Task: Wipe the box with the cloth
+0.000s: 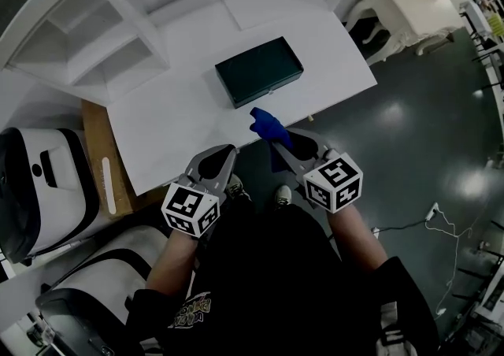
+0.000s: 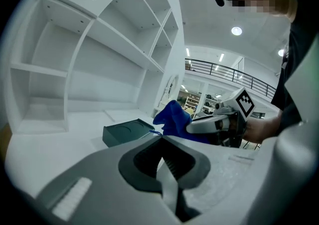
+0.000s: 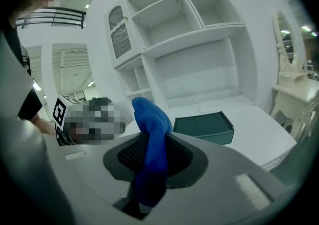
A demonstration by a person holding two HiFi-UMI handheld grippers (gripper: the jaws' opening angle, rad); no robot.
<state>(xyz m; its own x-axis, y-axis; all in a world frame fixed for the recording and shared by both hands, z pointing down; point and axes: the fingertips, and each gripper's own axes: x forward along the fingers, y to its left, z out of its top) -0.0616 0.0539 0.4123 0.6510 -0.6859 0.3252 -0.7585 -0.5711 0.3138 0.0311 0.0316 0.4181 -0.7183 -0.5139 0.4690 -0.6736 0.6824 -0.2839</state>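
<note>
A dark green box lies on the white table, a short way in from its front edge. My right gripper is shut on a blue cloth, held just off the table's front edge, near the box's front side. In the right gripper view the cloth stands bunched up between the jaws, with the box ahead. My left gripper is shut with nothing in it, left of the cloth and short of the table. The left gripper view shows the box and the cloth.
White open shelving rises along the table's far left. A white dresser stands at the right back. A brown board and white-and-black machines sit to my left. Dark floor lies beyond the table's right edge.
</note>
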